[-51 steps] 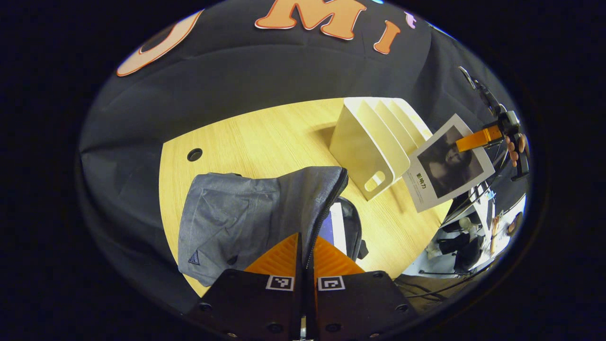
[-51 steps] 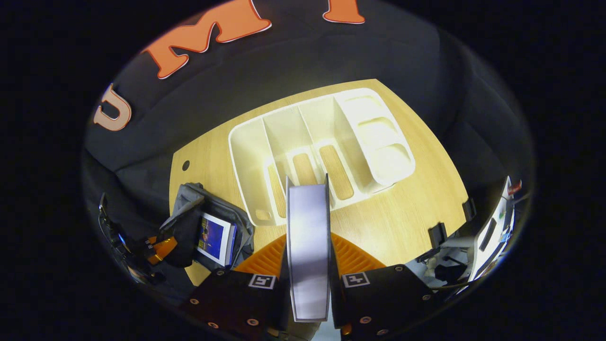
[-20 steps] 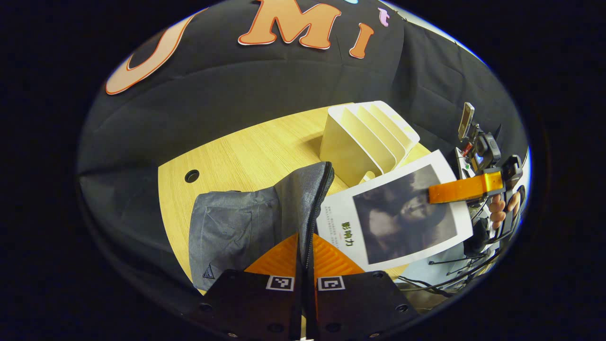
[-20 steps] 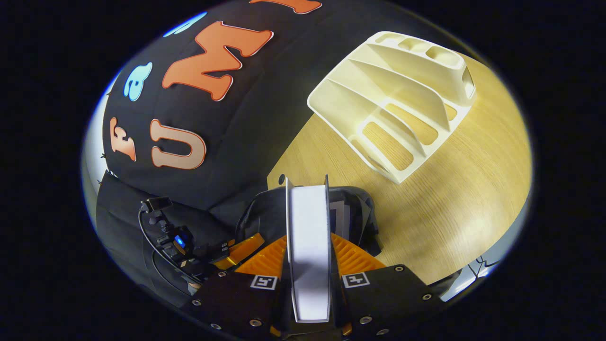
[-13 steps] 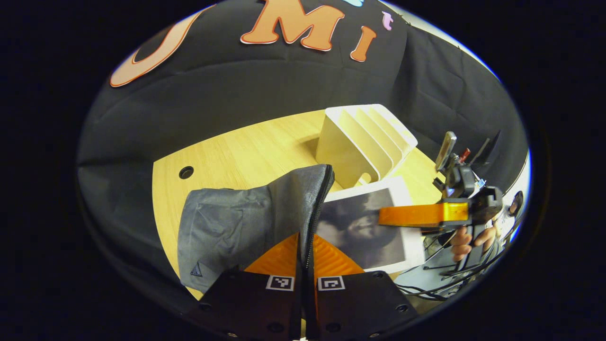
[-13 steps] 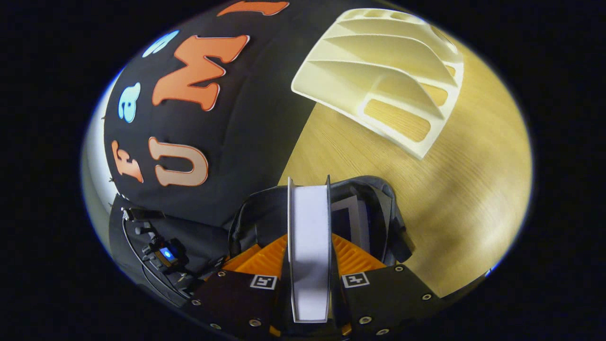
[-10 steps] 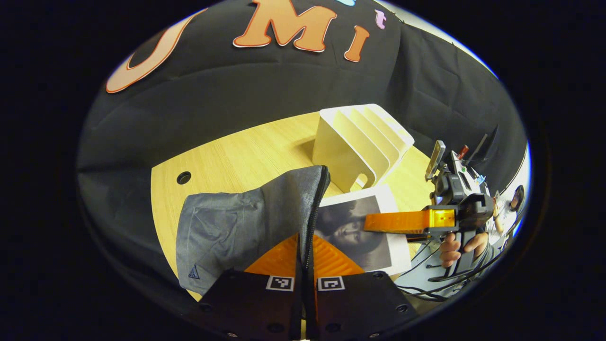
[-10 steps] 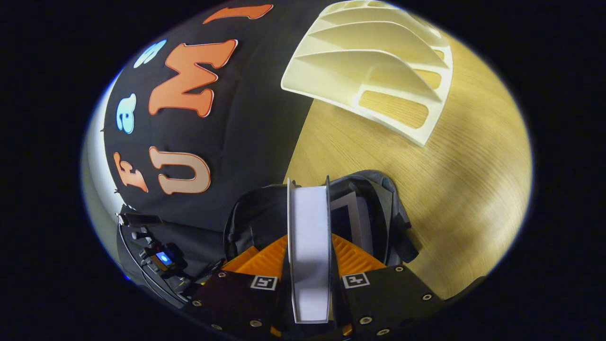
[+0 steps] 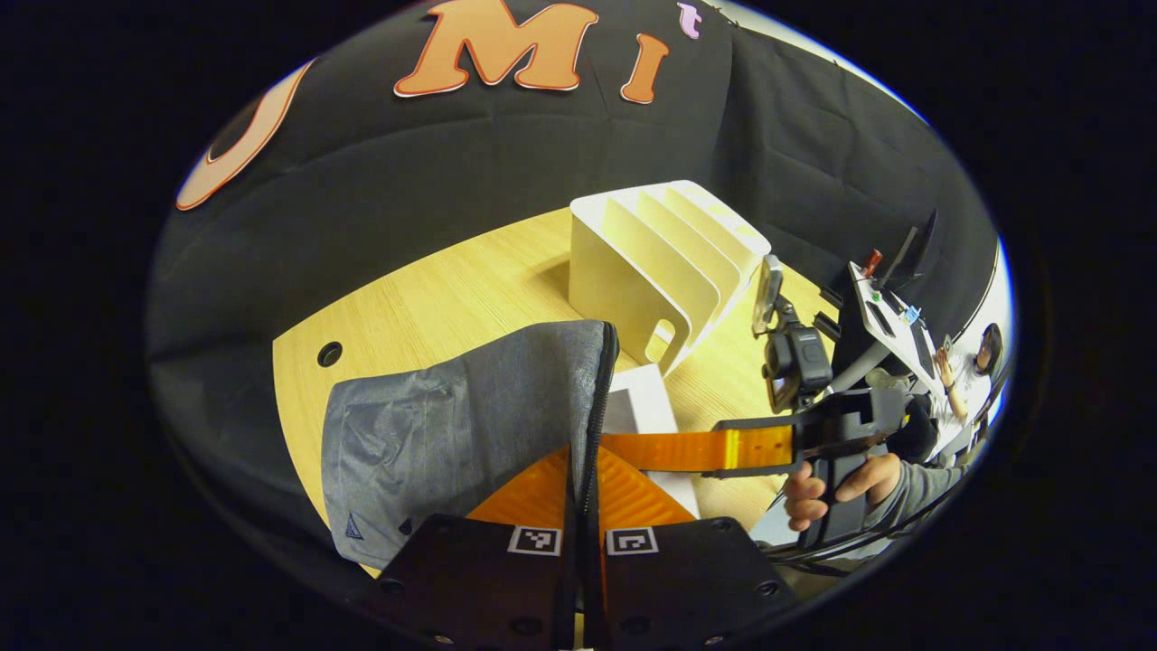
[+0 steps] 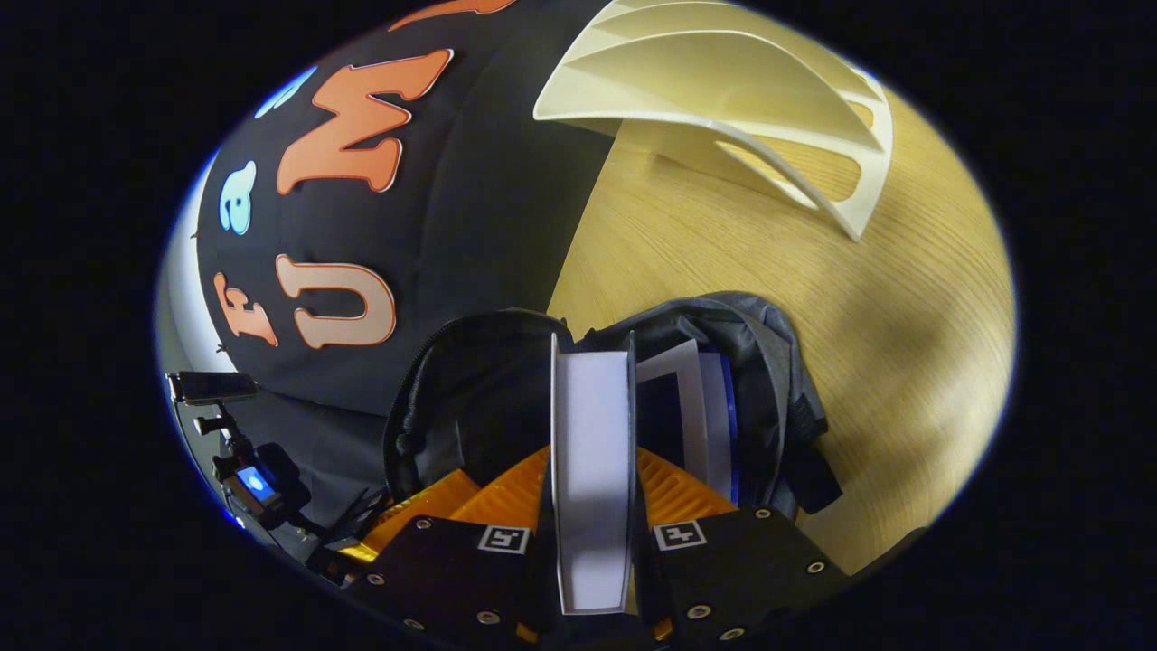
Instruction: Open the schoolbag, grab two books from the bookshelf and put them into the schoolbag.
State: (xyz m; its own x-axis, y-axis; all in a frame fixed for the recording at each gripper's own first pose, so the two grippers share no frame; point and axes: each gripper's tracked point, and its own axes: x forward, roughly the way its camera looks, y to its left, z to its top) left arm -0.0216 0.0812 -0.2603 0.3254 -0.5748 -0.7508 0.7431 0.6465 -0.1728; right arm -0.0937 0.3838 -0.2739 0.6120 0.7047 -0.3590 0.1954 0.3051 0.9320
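Note:
My left gripper (image 9: 581, 457) is shut on the zipper edge of the grey schoolbag (image 9: 452, 411) and holds its flap up. My right gripper (image 10: 592, 461) is shut on a white book (image 10: 592, 425), seen edge-on, whose front end sits in the open mouth of the schoolbag (image 10: 759, 334). A second book (image 10: 714, 407) with a blue cover stands inside the bag beside it. In the left gripper view the right gripper (image 9: 624, 449) reaches in from the right, a hand (image 9: 832, 484) holding it, and the white book (image 9: 642, 407) shows behind the flap. The white bookshelf (image 9: 660, 262) holds no books.
The wooden table (image 9: 452, 289) has a cable hole (image 9: 330, 353) at its left. The bookshelf (image 10: 723, 81) stands just beyond the bag. Bare tabletop (image 10: 886, 316) lies to the right of the bag. A desk with equipment (image 9: 890, 303) stands past the table's right edge.
The right gripper carried the white book from beside the bookshelf down and over into the bag's mouth. The left gripper kept hold of the flap, shifting little.

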